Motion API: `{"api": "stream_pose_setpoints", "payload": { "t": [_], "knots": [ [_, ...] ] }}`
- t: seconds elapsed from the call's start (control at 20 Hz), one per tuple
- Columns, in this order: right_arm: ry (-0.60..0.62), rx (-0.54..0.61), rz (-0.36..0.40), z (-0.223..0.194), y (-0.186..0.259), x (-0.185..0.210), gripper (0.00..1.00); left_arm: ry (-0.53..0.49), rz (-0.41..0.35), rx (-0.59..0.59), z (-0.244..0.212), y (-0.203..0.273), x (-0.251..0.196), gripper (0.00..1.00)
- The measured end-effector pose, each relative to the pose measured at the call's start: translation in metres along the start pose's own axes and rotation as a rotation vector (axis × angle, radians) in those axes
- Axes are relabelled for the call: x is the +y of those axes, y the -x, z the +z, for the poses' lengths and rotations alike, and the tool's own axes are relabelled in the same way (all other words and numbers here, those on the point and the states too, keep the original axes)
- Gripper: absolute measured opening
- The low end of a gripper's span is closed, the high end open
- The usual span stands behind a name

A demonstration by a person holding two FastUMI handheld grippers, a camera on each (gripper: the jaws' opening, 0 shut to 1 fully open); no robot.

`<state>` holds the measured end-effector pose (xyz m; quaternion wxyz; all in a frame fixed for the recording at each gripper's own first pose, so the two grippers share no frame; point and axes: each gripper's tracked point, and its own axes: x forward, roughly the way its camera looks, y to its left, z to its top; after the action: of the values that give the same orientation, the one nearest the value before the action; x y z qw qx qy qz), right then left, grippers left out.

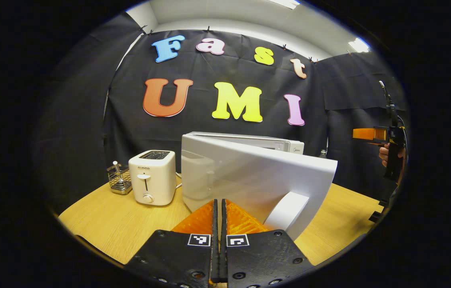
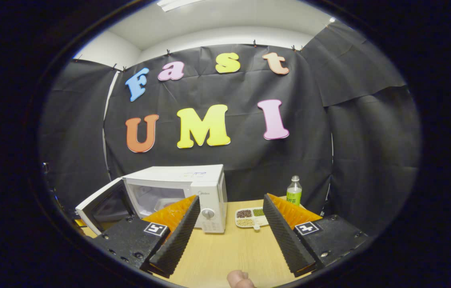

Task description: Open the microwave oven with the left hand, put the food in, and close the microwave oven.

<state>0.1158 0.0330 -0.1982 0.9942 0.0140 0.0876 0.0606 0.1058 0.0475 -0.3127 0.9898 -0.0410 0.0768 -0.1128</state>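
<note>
The white microwave point(image 2: 209, 188) stands on the wooden table point(image 2: 229, 248) with its door point(image 2: 101, 204) swung open to the left. A pale shape point(image 2: 164, 204) lies inside the cavity; I cannot tell what it is. A white divided dish of grains point(image 2: 251, 216) rests on the table just right of the microwave. My right gripper point(image 2: 231, 198) is open and empty, in front of the microwave and the dish. In the left gripper view the door's white outer face point(image 1: 257, 176) and handle point(image 1: 289, 210) fill the middle. My left gripper point(image 1: 219, 202) is shut, fingertips close below the door.
A white toaster point(image 1: 153, 176) and a small wire rack point(image 1: 119, 180) stand left of the microwave. A green bottle point(image 2: 294, 191) stands behind the dish. A hand point(image 1: 389, 154) holds the other gripper point(image 1: 371, 134) at the far right. A fingertip point(image 2: 239, 280) shows at the bottom edge.
</note>
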Motion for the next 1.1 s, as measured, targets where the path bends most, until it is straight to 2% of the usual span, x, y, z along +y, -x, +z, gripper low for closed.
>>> {"api": "stream_pose_setpoints", "payload": {
  "t": [0.05,0.1,0.15,0.2,0.25,0.3,0.35,0.5,0.55,0.75,0.8,0.9,0.95,1.1],
  "knots": [
    [0.002,-0.002,0.000,0.001,0.001,-0.003,0.91,0.002,-0.015,-0.003,0.000,-0.005,-0.007,0.01],
    [0.004,-0.004,-0.002,0.001,0.004,-0.007,1.00,0.002,-0.028,-0.005,0.004,-0.012,-0.014,0.00],
    [0.007,-0.007,-0.004,0.003,0.005,-0.012,0.91,0.000,-0.040,-0.006,0.005,-0.018,-0.021,0.00],
    [0.007,-0.006,-0.007,0.004,0.005,-0.015,0.91,-0.004,-0.053,-0.007,0.008,-0.022,-0.027,0.00],
    [0.004,-0.006,-0.009,0.004,0.005,-0.018,1.00,-0.014,-0.055,-0.016,0.010,-0.030,-0.031,0.00],
    [0.000,-0.005,-0.009,0.004,0.006,-0.021,1.00,-0.023,-0.070,-0.021,0.014,-0.036,-0.035,0.00],
    [-0.004,-0.003,-0.010,0.004,0.005,-0.024,0.91,-0.023,-0.086,-0.015,0.012,-0.042,-0.042,0.00],
    [-0.014,-0.001,-0.018,0.002,0.005,-0.035,0.91,-0.012,-0.121,-0.006,0.014,-0.060,-0.059,0.00],
    [-0.017,-0.002,-0.021,0.001,0.005,-0.038,1.00,-0.016,-0.132,-0.004,0.015,-0.067,-0.066,0.00],
    [-0.030,-0.001,-0.023,-0.001,0.006,-0.047,1.00,-0.052,-0.188,-0.018,0.023,-0.084,-0.099,0.00],
    [-0.032,-0.003,-0.024,-0.001,0.006,-0.049,0.91,-0.069,-0.195,-0.021,0.025,-0.091,-0.105,0.00],
    [-0.036,-0.010,-0.025,0.000,0.006,-0.053,0.91,-0.079,-0.212,-0.013,0.021,-0.103,-0.115,0.00],
    [-0.037,-0.013,-0.026,0.000,0.006,-0.056,1.00,-0.074,-0.214,-0.004,0.019,-0.110,-0.117,0.00],
    [-0.037,-0.026,-0.024,0.003,0.007,-0.061,1.00,-0.062,-0.207,0.014,0.013,-0.131,-0.120,0.00]
  ]
}}
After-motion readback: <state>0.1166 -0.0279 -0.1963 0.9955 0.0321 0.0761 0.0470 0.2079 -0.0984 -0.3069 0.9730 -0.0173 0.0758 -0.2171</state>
